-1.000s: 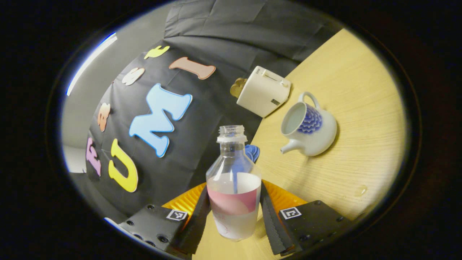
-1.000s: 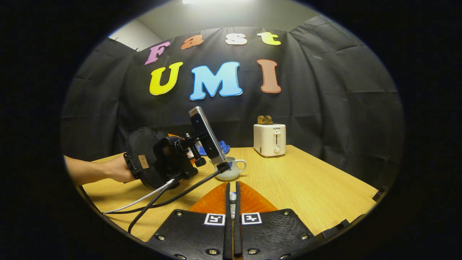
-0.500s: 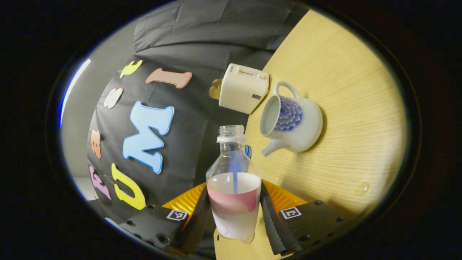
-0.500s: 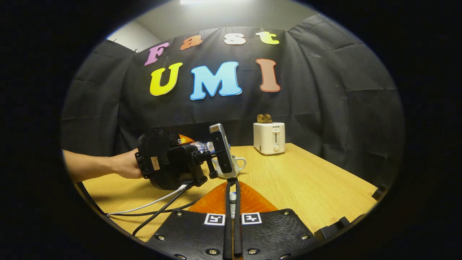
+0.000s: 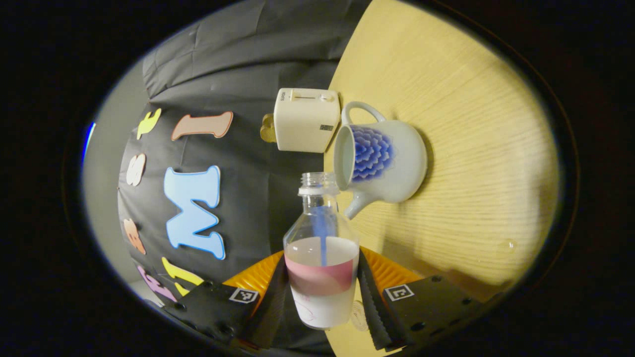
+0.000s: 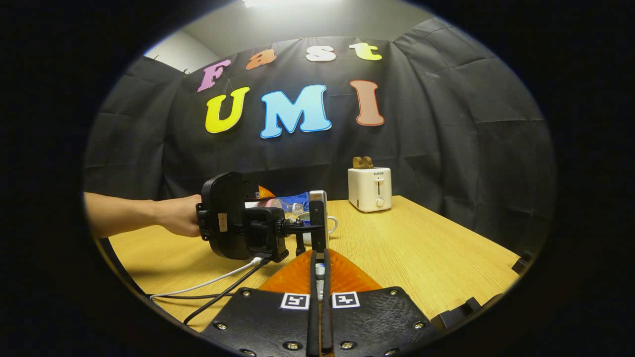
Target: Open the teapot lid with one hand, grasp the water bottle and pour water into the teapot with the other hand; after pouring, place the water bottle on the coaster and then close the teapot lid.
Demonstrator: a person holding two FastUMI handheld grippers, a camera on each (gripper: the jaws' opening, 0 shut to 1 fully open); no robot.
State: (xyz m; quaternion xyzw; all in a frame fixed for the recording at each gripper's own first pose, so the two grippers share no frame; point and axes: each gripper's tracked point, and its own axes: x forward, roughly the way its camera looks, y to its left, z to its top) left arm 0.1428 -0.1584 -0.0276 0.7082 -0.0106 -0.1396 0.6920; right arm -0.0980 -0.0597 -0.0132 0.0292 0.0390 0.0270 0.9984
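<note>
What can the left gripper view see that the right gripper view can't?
Left gripper view: the capless bottle gripped on both sides, its mouth by the teapot's open top. Right gripper view: a hand holding the other gripper, cables, and near-shut fingers pinching something small and white, probably the lid. Both: toaster, wooden table.
</note>
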